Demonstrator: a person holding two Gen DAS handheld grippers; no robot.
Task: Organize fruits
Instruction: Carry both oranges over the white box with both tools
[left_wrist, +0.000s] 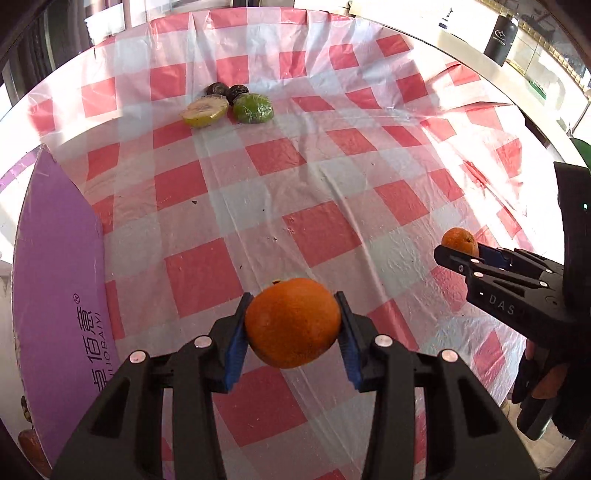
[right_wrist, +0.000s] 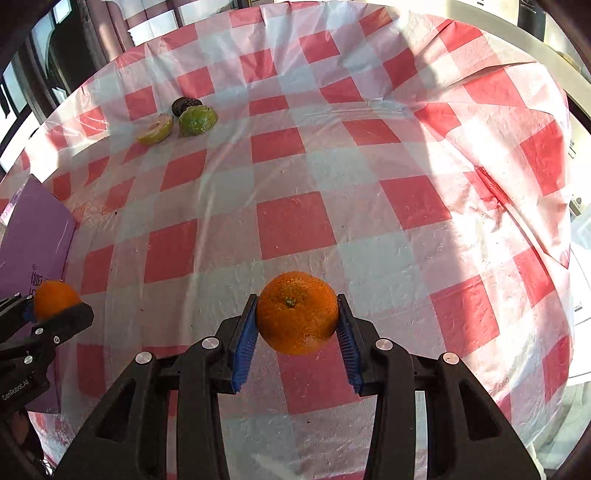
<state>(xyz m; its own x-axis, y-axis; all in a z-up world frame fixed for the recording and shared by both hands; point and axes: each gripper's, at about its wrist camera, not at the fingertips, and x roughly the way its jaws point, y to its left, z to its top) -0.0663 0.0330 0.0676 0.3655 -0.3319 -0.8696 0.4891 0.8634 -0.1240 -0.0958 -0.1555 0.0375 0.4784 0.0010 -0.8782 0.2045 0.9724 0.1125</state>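
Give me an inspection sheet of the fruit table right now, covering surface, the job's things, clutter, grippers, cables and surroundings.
Surface: table under a red and white checked plastic cloth, wrinkled, with a few dark specks.
Job's things: two oranges, both held in the grippers; at the far side a cluster of one green fruit, one yellowish cut fruit and two dark fruits.
Clutter: purple box at the left edge.
Grippers: left gripper shut on left orange; right gripper shut on right orange.
Cables: nothing seen.
Surroundings: windows and bright light beyond the table; details unclear.
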